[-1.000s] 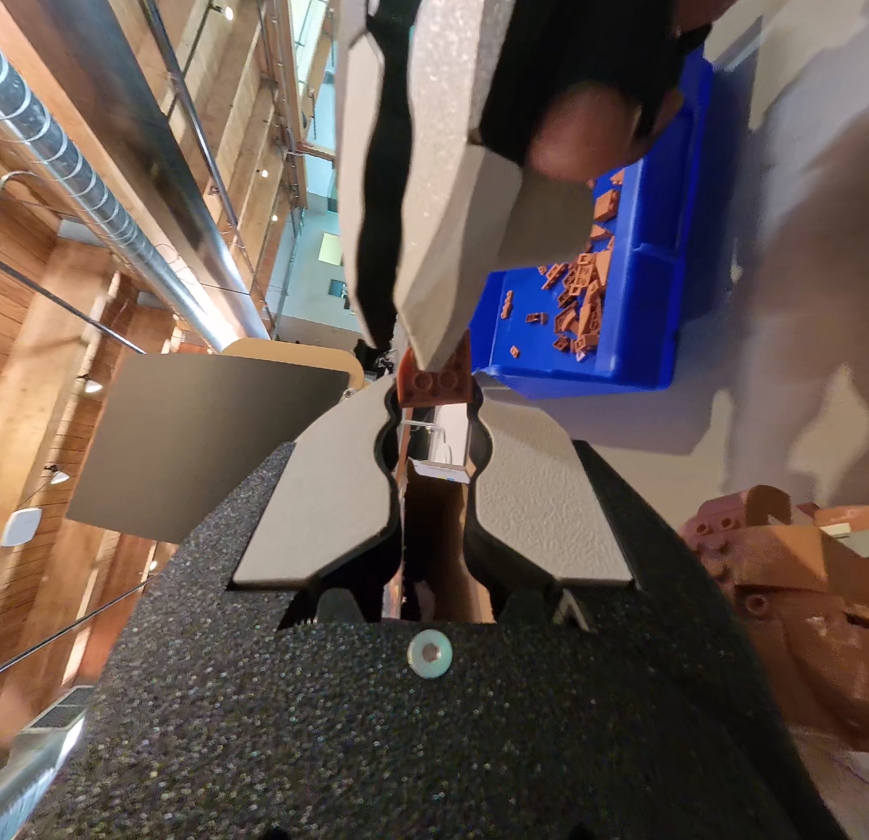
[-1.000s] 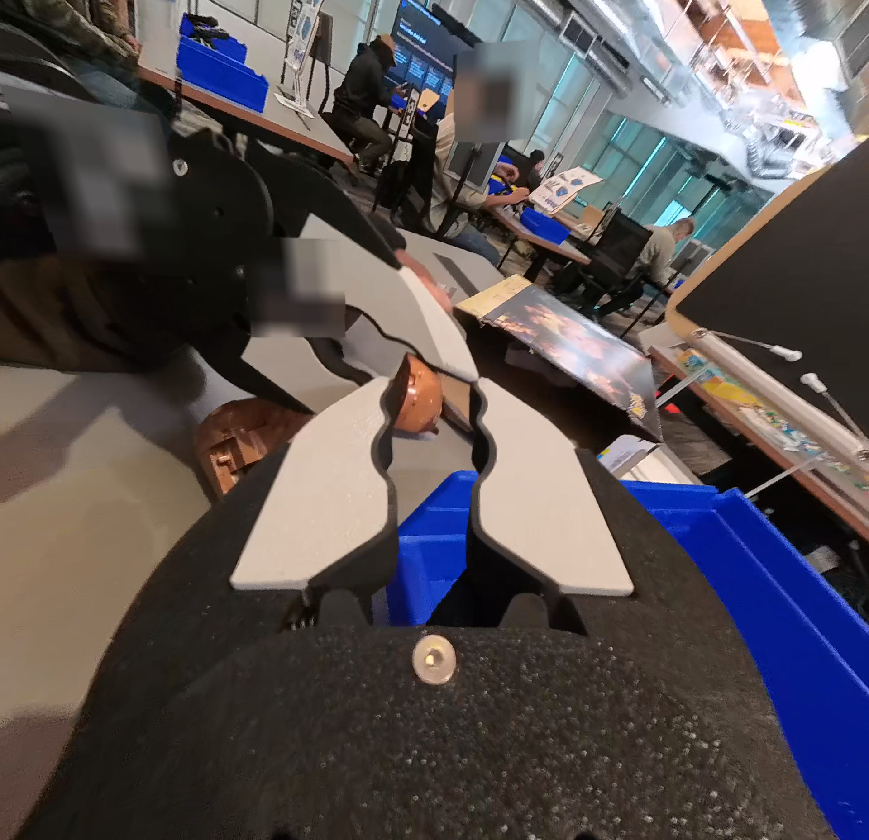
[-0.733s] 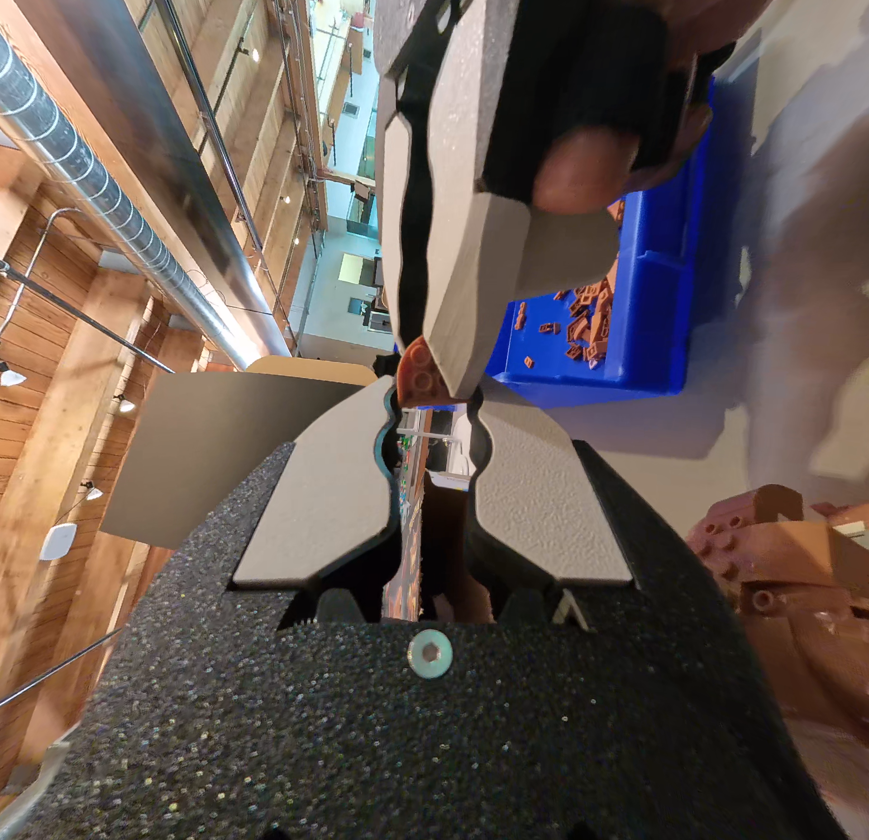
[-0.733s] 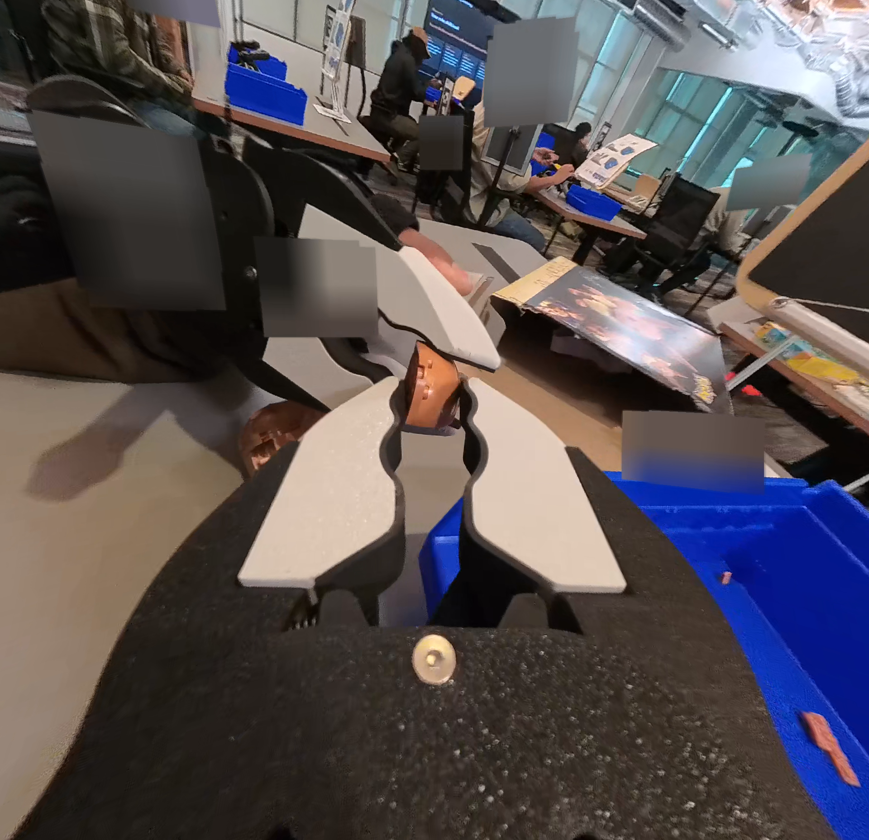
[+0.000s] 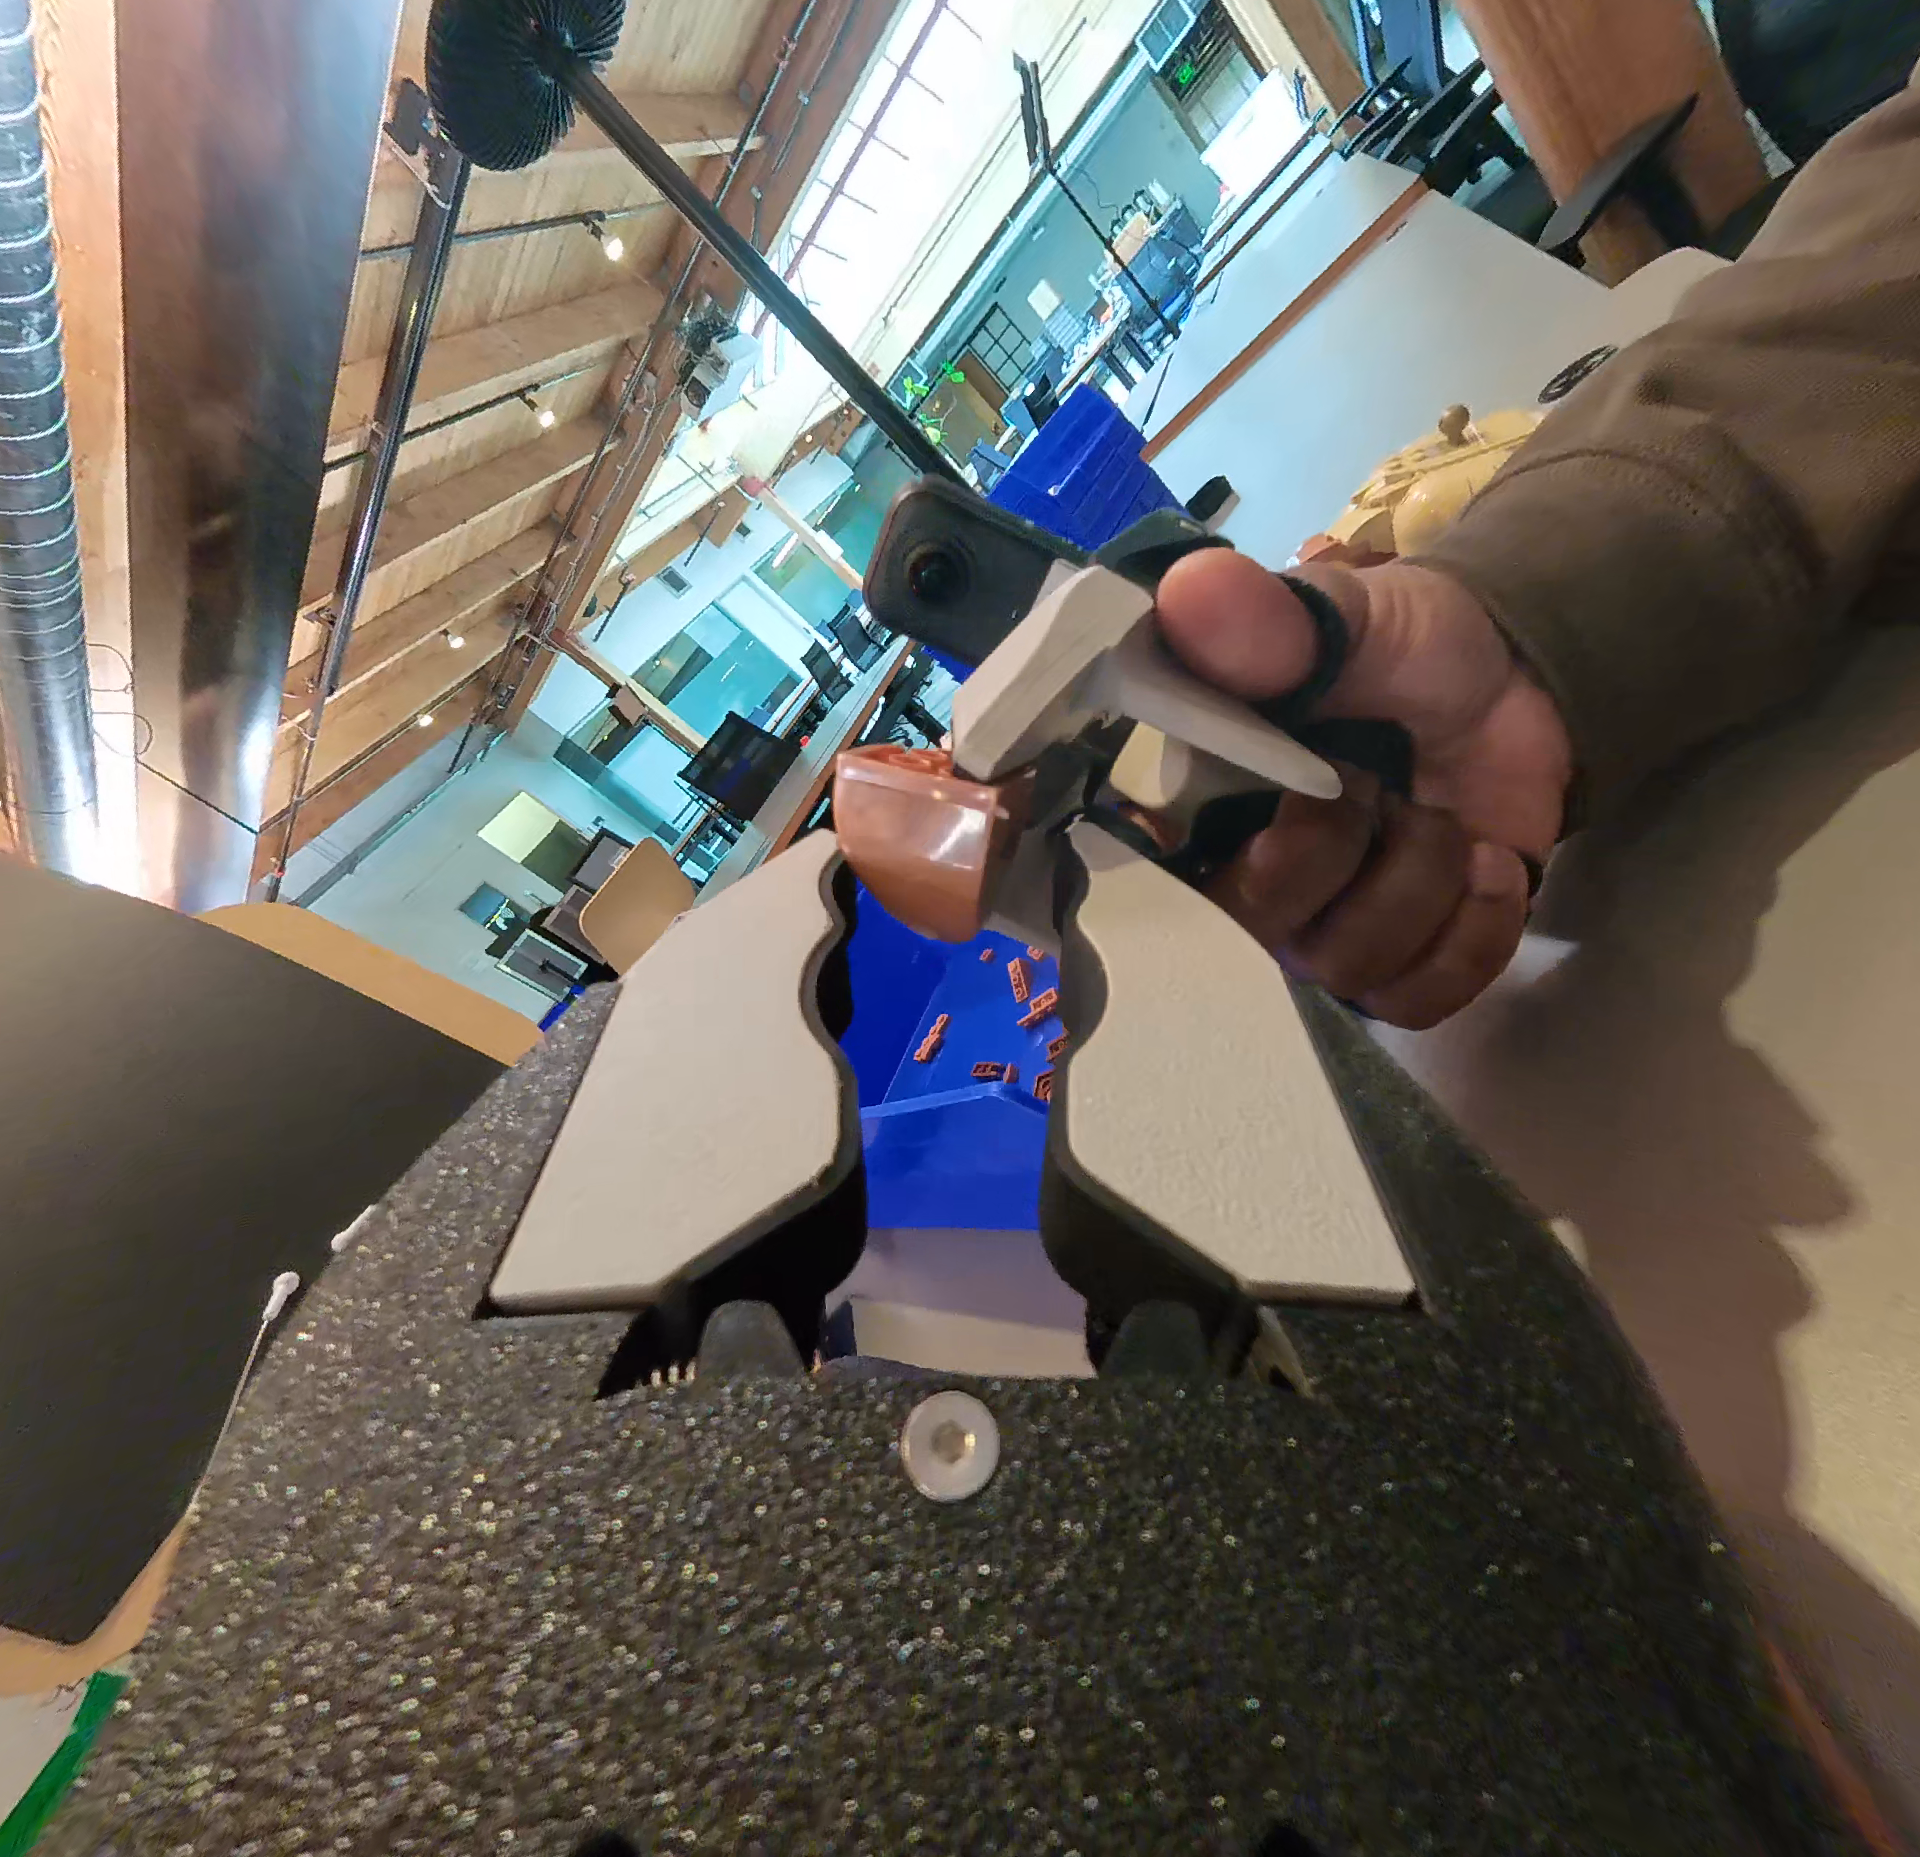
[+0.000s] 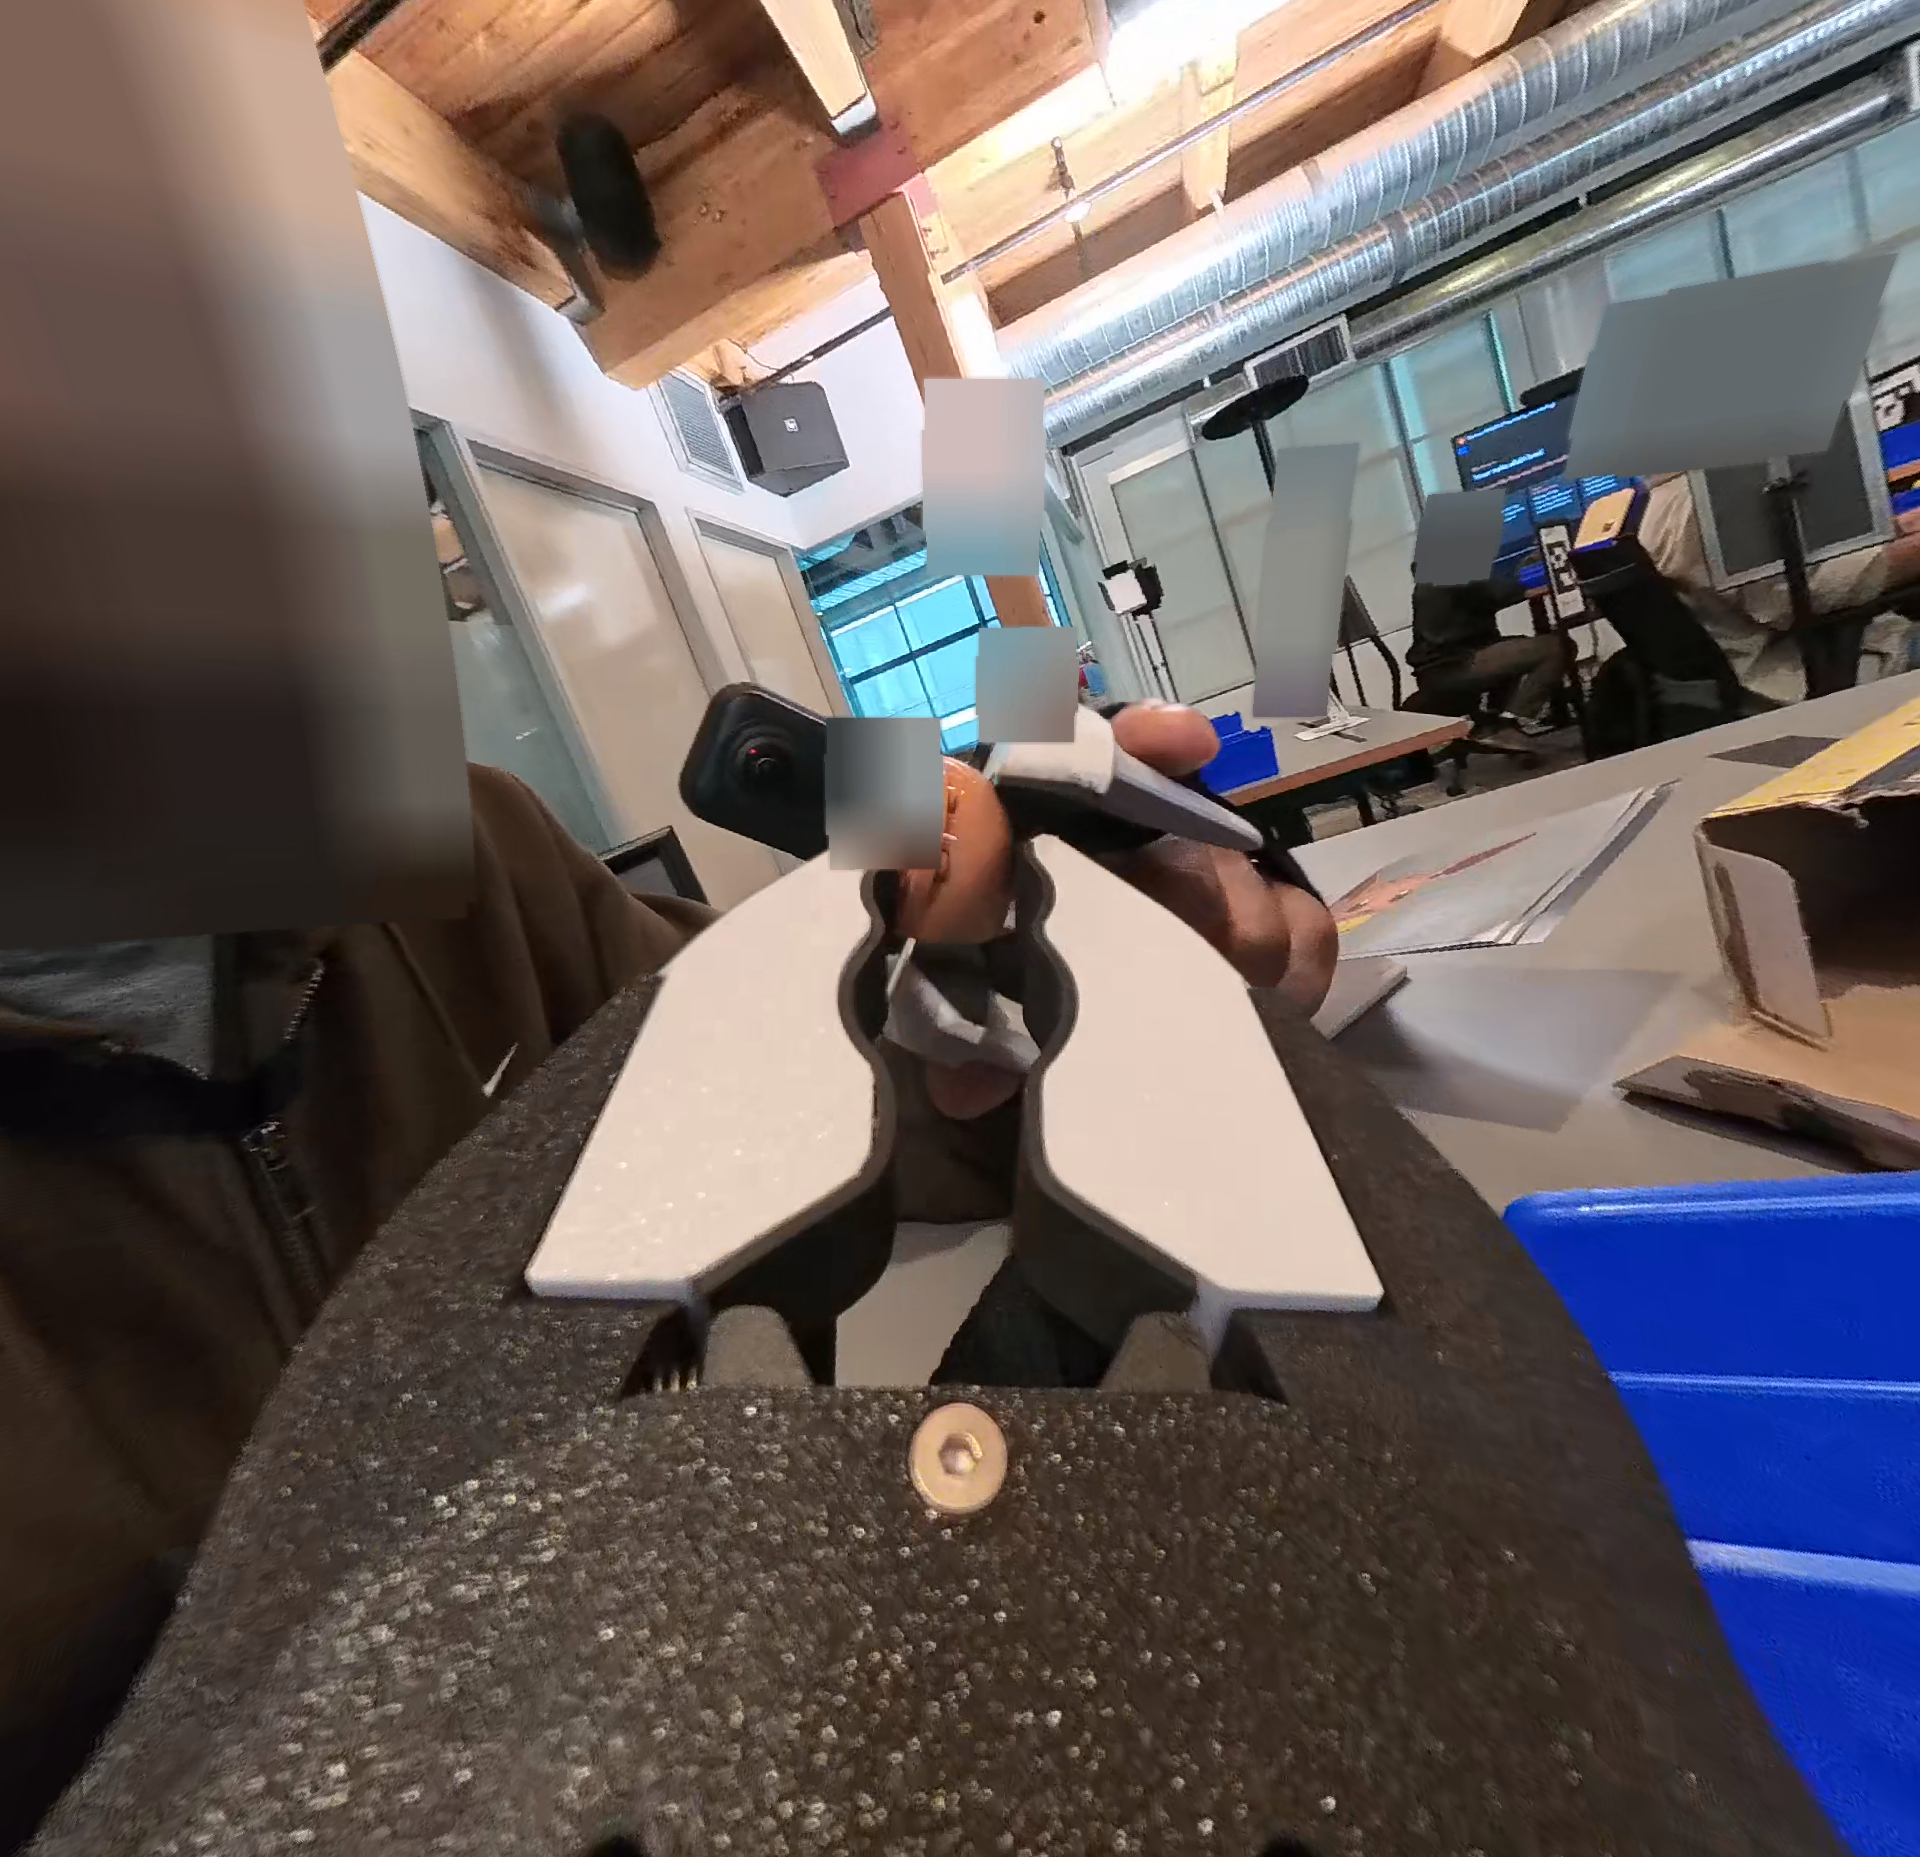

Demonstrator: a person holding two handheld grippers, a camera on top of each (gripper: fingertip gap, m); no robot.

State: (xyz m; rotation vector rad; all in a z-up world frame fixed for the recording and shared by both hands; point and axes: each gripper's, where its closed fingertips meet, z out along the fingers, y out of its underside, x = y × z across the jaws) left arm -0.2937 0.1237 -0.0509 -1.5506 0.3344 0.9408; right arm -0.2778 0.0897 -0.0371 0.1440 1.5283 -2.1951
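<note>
The two grippers meet nose to nose above the table (image 5: 1714,1132), lifted up towards the ceiling beams. The left gripper (image 5: 951,877) has its fingers spread, a wide gap between them; the brown brick (image 5: 914,836) sits at the tip of its left finger, touching or almost touching, but not clamped by it. The right gripper (image 5: 1023,820) comes in from the far side in the left wrist view, held in a hand (image 5: 1382,799) with a brown sleeve (image 5: 1704,519), and its grey fingers are pressed on the brick from the right.

In the right wrist view the right gripper (image 6: 951,898) is drawn in on the brick (image 6: 966,888), which shows as a rounded orange-brown lump between its tips. Behind it is the left gripper (image 6: 1049,820) with its camera (image 6: 753,768) and another hand (image 6: 1236,914).

Below the brick stands a blue bin (image 5: 956,1142) with small brown pieces (image 5: 1029,1007) scattered inside. A torn cardboard box (image 6: 1808,903) lies farther off on the table.
</note>
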